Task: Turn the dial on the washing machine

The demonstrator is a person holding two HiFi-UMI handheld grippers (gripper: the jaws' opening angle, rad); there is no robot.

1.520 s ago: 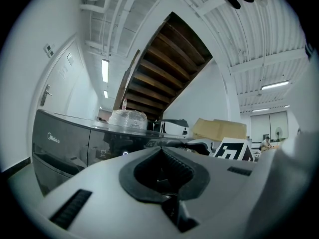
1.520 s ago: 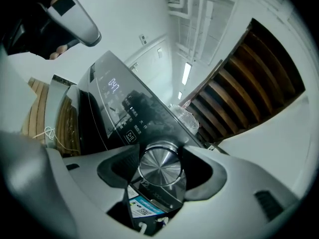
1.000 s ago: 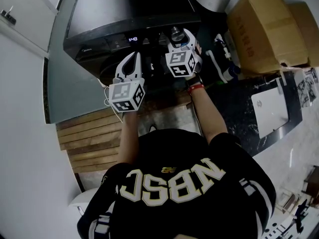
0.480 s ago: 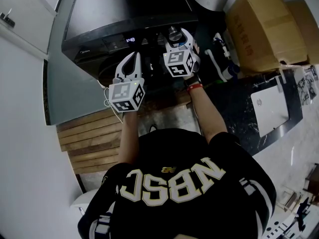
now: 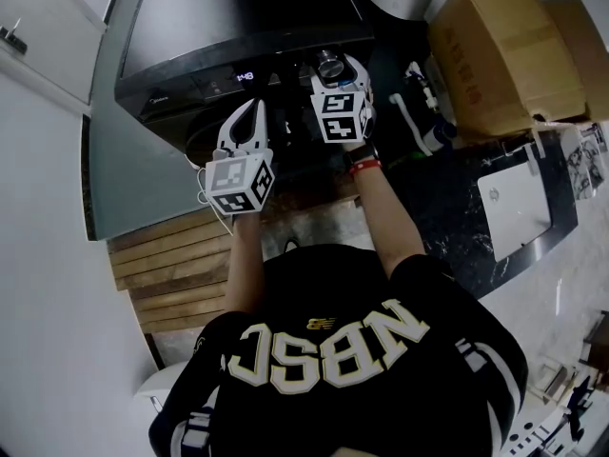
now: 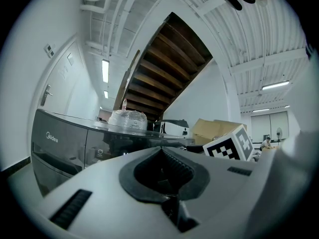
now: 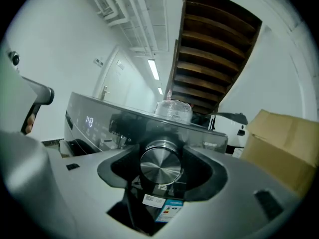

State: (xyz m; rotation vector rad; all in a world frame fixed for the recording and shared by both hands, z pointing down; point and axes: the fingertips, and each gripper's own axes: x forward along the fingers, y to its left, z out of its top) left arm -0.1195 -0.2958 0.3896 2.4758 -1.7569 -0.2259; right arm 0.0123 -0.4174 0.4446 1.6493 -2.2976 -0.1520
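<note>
Under a dark wooden staircase (image 7: 219, 49), against white walls, stands the washing machine (image 5: 238, 17).

My right gripper (image 7: 162, 156) is closed onto the dial (image 7: 160, 169). One jaw bears on its left flank and one on its right, with the pads at the metal rim and the brushed face square between them. The dial sits at the right end of the control panel, on the machine's front edge. The lit display (image 5: 245, 77) lies toward the panel's middle.

Procedure, as I judge it:
- Align the wrist axis with the dial's axis and rotate about that centre only.
- Hold clamp pressure steady, since the smooth metal may let the pads slip.
- Advance in small steps and check the display after each.
- Do not push inward or pry sideways.

My left gripper (image 5: 253, 110) has its jaws fully together on nothing. It hangs off the front edge below the panel's left half, well apart from the dial. A cardboard box (image 5: 504, 46) stands beyond the machine's right edge.
</note>
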